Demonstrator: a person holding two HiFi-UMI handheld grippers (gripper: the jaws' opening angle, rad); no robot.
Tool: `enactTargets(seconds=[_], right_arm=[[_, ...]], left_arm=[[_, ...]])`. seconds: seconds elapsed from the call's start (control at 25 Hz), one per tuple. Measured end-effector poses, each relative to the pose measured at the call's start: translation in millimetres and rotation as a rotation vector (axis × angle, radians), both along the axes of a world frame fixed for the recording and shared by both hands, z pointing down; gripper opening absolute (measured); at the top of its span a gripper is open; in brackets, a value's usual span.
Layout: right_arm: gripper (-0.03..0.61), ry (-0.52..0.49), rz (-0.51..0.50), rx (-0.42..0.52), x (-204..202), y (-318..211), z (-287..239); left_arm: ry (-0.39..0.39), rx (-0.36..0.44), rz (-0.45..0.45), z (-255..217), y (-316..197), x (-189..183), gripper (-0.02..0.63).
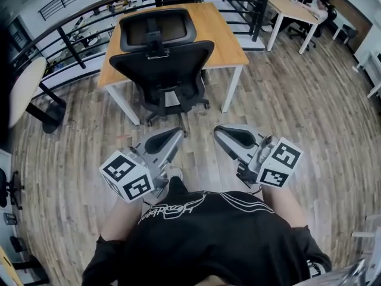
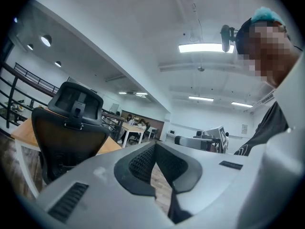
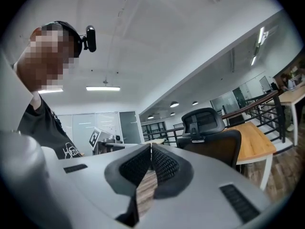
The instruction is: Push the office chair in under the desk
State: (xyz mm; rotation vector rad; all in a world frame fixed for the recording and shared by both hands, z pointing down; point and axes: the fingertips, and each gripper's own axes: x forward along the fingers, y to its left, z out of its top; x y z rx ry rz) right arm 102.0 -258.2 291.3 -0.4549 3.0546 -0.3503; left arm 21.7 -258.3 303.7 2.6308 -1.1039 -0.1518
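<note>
Hanging back, jaws closed and empty, left gripper [image 1: 177, 136] and right gripper [image 1: 219, 131] face the office chair [image 1: 164, 64], seemingly tucked under the desk [image 1: 223, 40]; perhaps one nudge remains.

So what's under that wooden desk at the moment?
The office chair sits at the near edge of the desk, its wheeled base showing between the white legs. Its seat and whatever else lies beneath are covered by the chair's back and the desktop.

open: wood floor [image 1: 199, 124] before office chair [image 1: 162, 64] | obstacle: chair back standing against desk [image 1: 229, 40] front
</note>
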Motion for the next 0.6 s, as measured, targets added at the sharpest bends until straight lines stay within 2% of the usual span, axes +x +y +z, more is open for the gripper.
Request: enactTargets(seconds=[0.6], right_arm=[[0.044,0.026,0.035,0.012,2.7,-9.1,2.8]], left_arm=[[-0.037,0.004,-0.022,2.0,-1.5,-6.7,0.008]])
